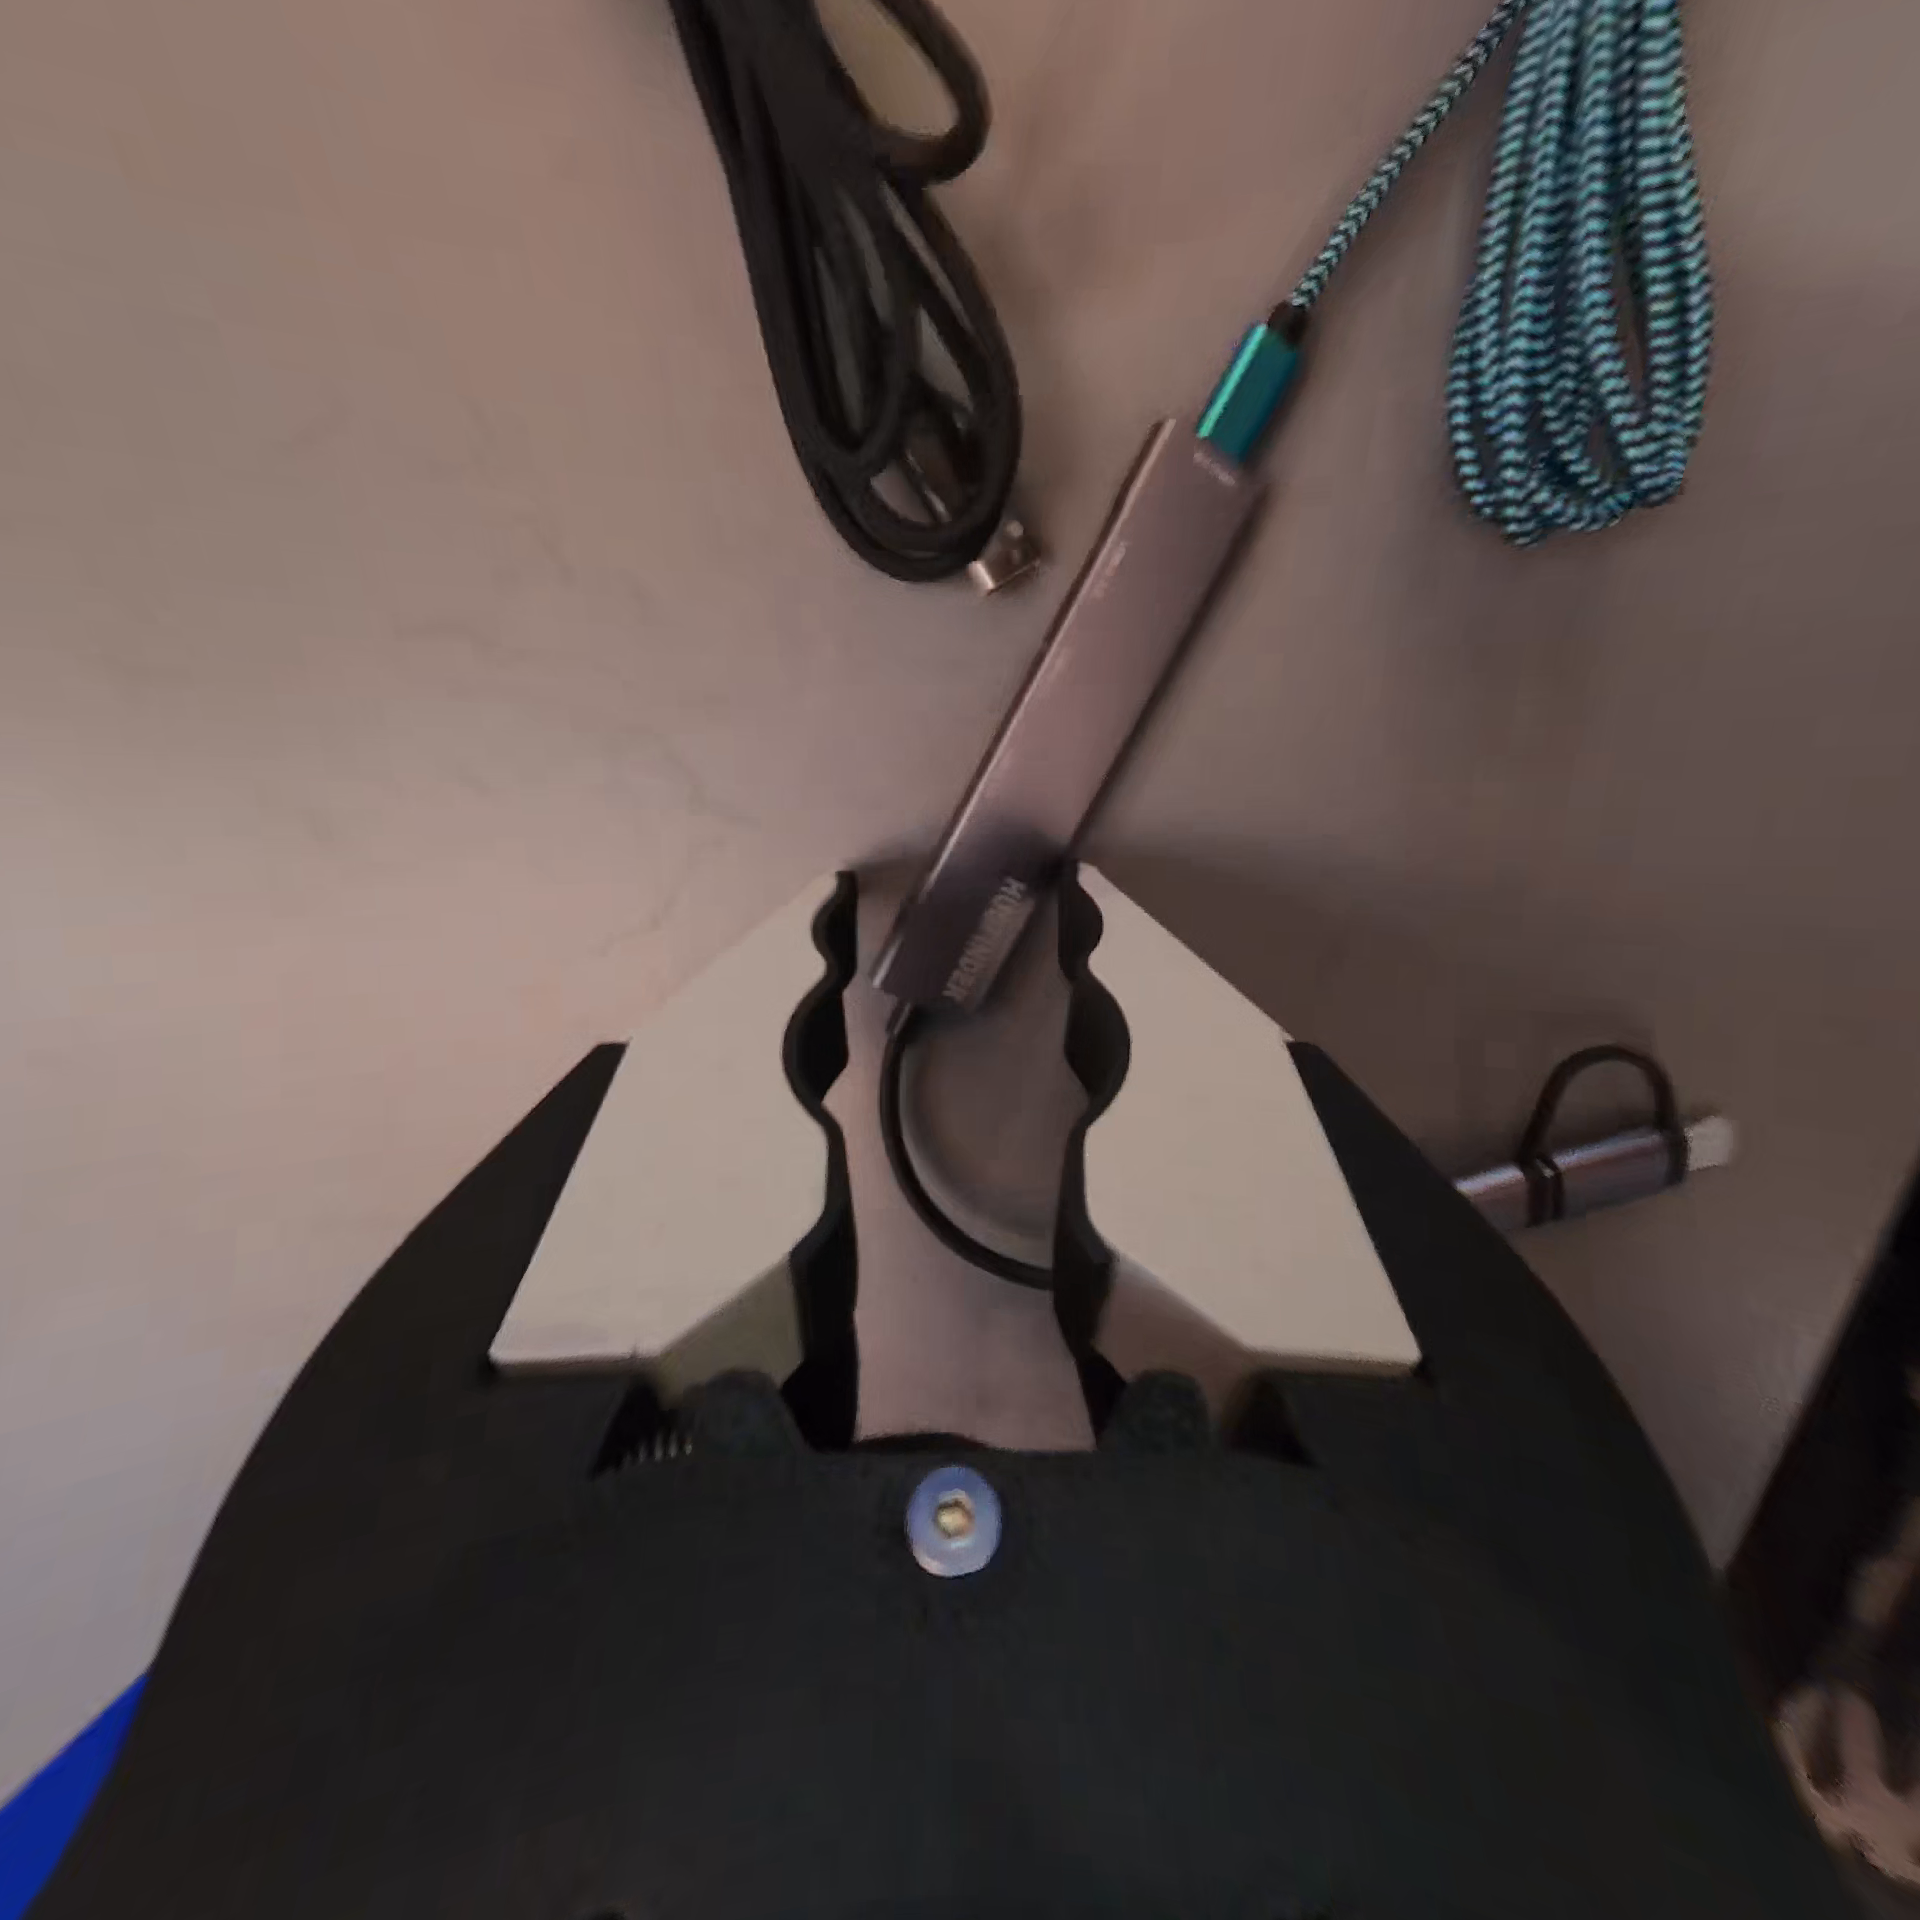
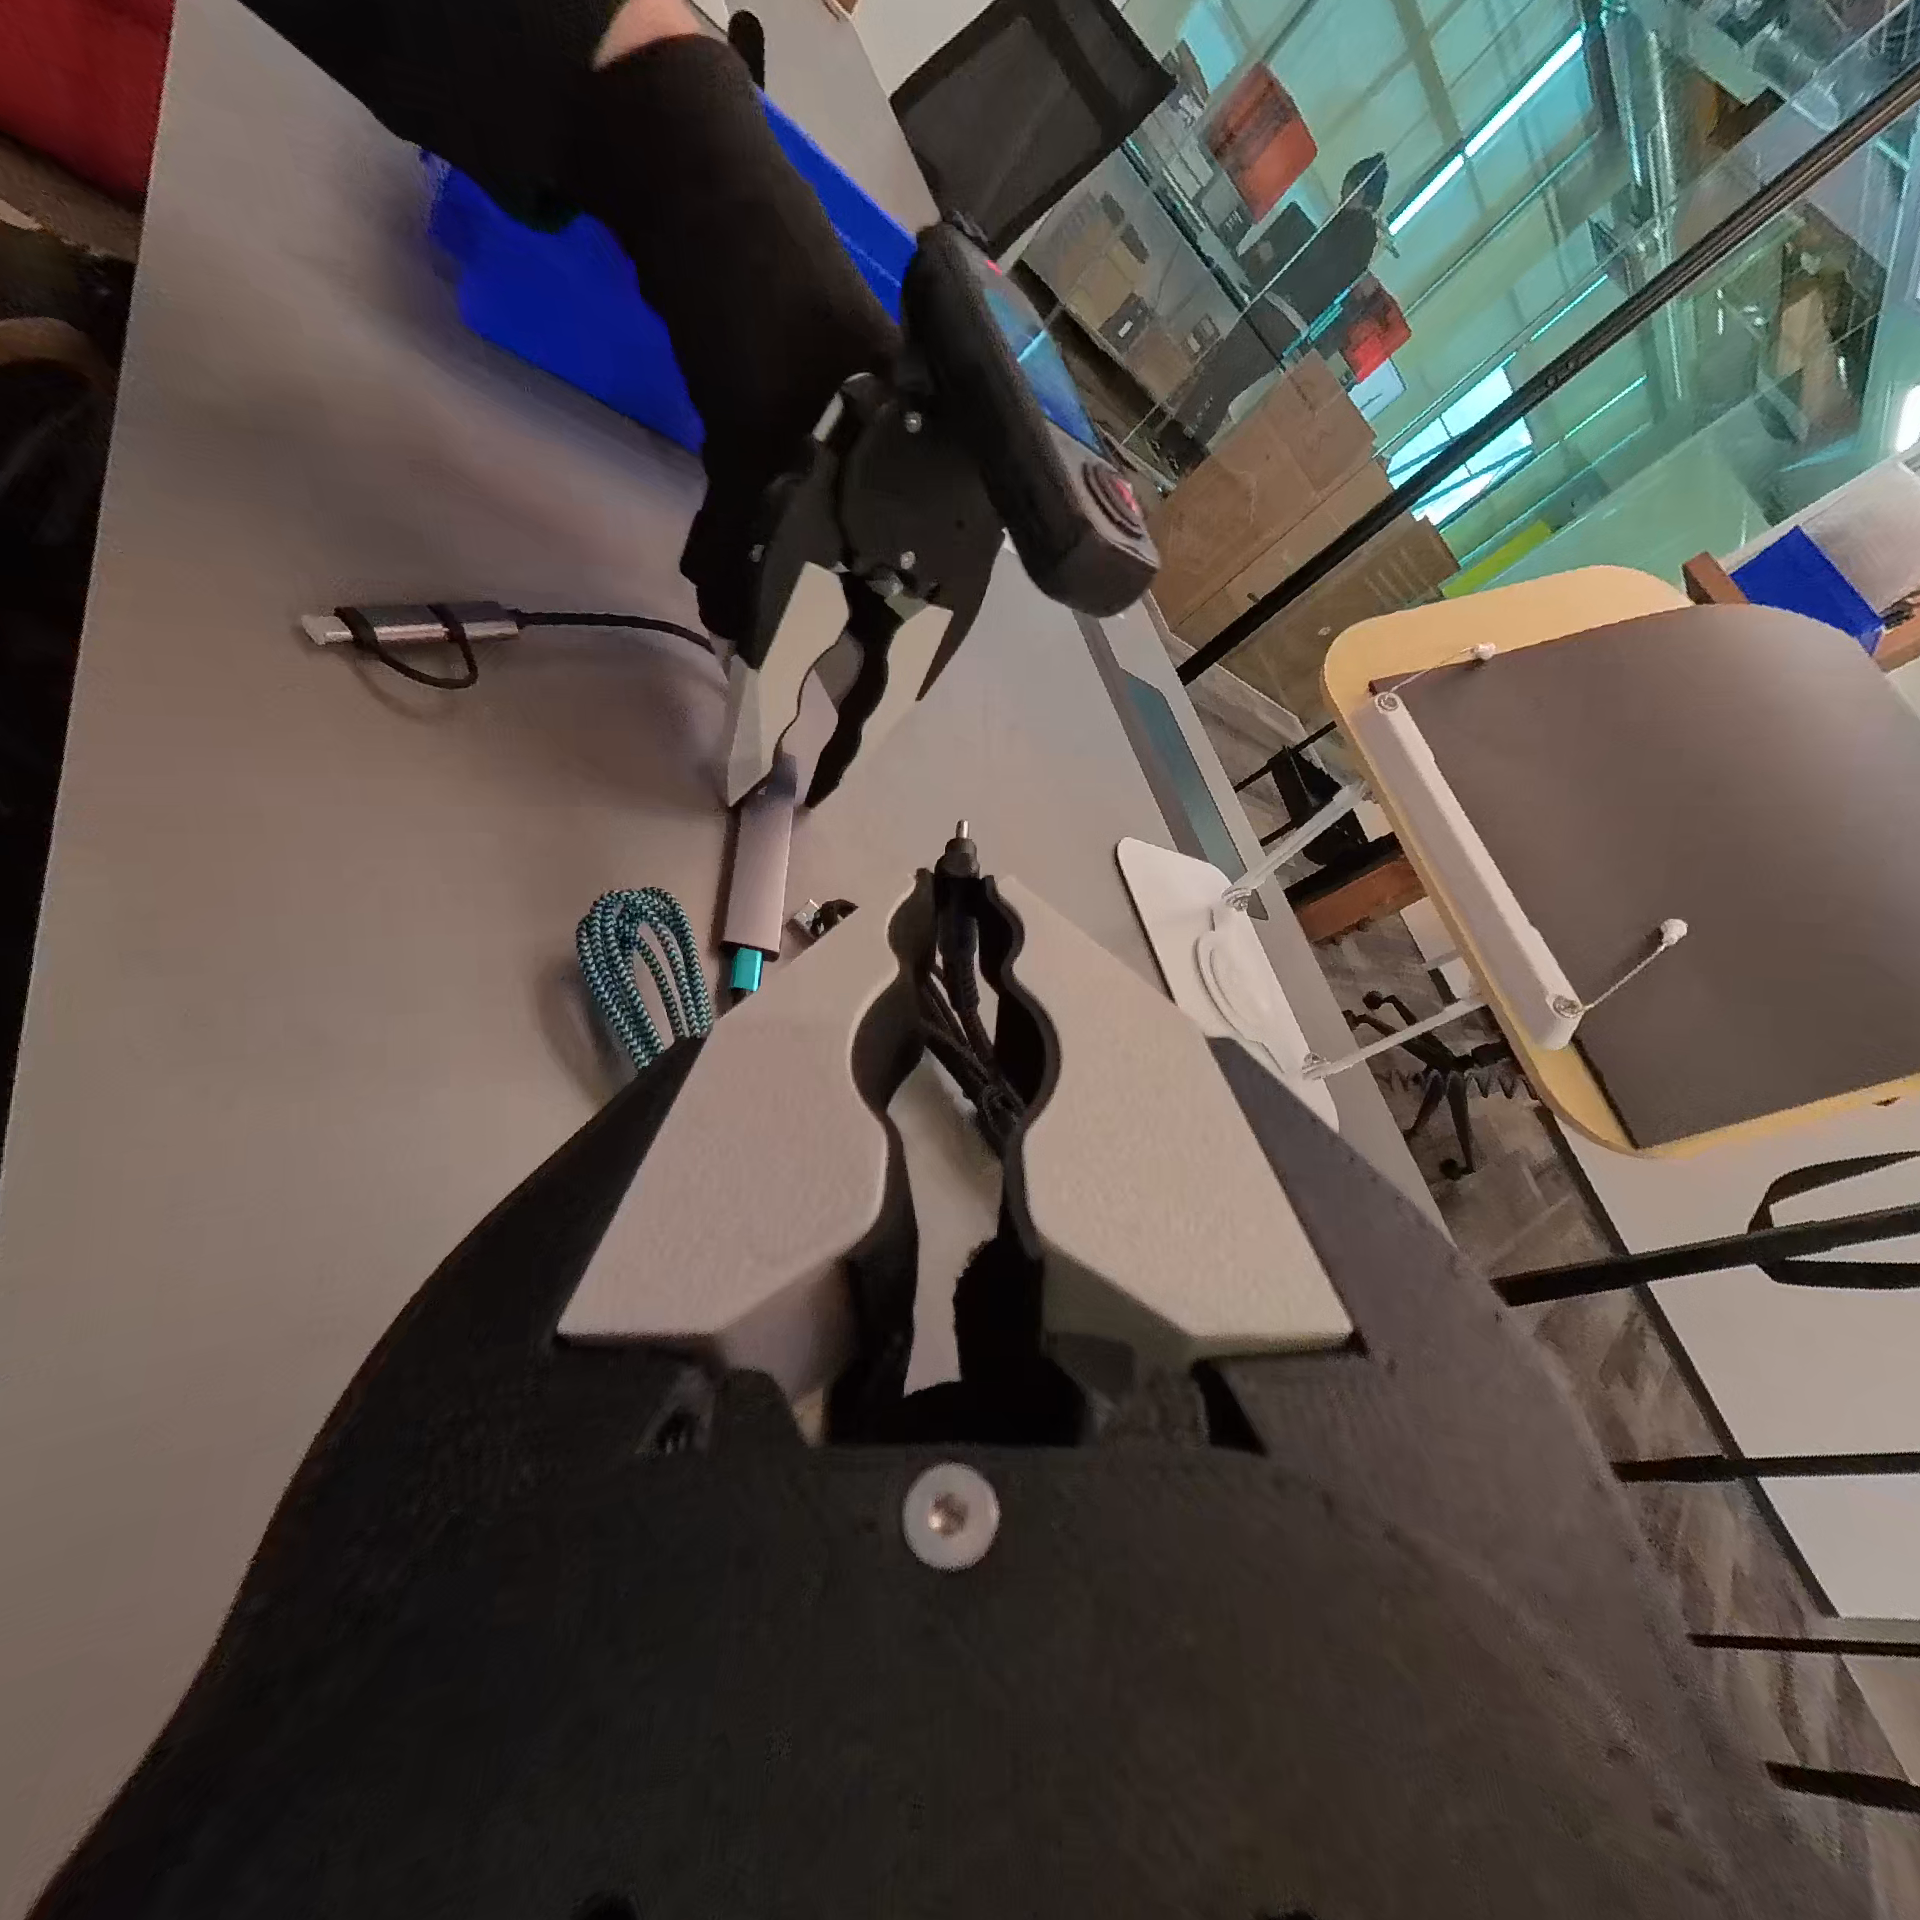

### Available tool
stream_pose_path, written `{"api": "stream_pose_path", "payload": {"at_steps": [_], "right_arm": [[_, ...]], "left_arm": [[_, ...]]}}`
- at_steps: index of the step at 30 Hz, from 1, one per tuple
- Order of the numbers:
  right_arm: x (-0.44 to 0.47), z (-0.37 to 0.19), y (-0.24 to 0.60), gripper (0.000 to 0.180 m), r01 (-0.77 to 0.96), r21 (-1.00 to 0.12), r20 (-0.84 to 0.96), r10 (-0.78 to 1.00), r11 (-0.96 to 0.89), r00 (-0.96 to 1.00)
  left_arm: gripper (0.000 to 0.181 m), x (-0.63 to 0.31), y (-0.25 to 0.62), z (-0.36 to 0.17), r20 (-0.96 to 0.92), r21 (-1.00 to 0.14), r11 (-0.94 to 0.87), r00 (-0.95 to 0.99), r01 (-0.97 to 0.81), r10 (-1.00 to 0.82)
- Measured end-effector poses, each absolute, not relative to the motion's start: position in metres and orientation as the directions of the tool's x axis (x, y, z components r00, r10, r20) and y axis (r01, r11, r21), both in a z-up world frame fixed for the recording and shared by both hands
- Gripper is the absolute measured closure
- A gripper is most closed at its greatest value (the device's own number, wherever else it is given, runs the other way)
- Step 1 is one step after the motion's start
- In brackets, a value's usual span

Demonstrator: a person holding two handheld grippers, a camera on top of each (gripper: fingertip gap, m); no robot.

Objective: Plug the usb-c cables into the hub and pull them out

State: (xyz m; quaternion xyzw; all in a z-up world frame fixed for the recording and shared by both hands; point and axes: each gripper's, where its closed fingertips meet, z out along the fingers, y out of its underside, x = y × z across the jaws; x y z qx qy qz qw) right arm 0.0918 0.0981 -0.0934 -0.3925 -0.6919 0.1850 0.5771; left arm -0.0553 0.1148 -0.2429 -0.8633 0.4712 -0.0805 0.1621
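While the grey hub lies slanted on the pale counter, the left claw is closed down on its near end, the wavy black fingers pressed to either side of the slim bar just above where the hub's own thin black lead curls back between them. That lead ends in a grey plug with an adapter resting on the counter off to the right. At the hub's far end a teal plug is seated in the port, its teal-and-black braided cable running away and lying bundled in loops beside the hub. A black cable lies coiled on the other side, its metal plug near the hub but apart from it. From the right wrist view, the right claw is nearly closed and pinches a black cable plug, whose metal tip pokes out beyond the fingertips while the cord trails back between the fingers; it is held above the counter, near the hub but apart from it. Beyond, a black-gloved hand holds the left claw down on the hub.
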Motion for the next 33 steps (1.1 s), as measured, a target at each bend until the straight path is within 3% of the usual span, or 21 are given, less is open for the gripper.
{"api": "stream_pose_path", "payload": {"at_steps": [4, 7, 16, 23, 28, 33], "right_arm": [[0.093, -0.097, 0.099, 0.175, 0.332, -0.715, 0.645, 0.764, 0.615, -0.026], [0.093, -0.100, 0.099, 0.175, 0.333, -0.718, 0.641, 0.767, 0.611, -0.026], [0.083, -0.110, 0.102, 0.175, 0.374, -0.699, 0.647, 0.762, 0.609, -0.032], [0.064, -0.119, 0.101, 0.175, 0.433, -0.671, 0.650, 0.758, 0.602, -0.048], [0.053, -0.117, 0.106, 0.175, 0.469, -0.681, 0.621, 0.783, 0.562, -0.038], [0.047, -0.119, 0.110, 0.175, 0.474, -0.696, 0.598, 0.800, 0.540, -0.034]], "left_arm": [[0.154, -0.054, 0.118, -0.241, 0.099, -0.359, -0.526, 0.529, -0.771, -0.843], [0.156, -0.052, 0.118, -0.241, 0.072, -0.345, -0.500, 0.508, -0.795, -0.858], [0.159, -0.052, 0.127, -0.227, -0.434, -0.380, -0.338, 0.488, -0.861, -0.757], [0.160, -0.049, 0.130, -0.176, -0.802, -0.254, -0.165, 0.303, -0.953, -0.515], [0.160, -0.046, 0.127, -0.153, -0.887, -0.139, -0.115, 0.176, -0.984, -0.426], [0.161, -0.046, 0.122, -0.166, -0.833, -0.199, -0.141, 0.244, -0.970, -0.497]]}}
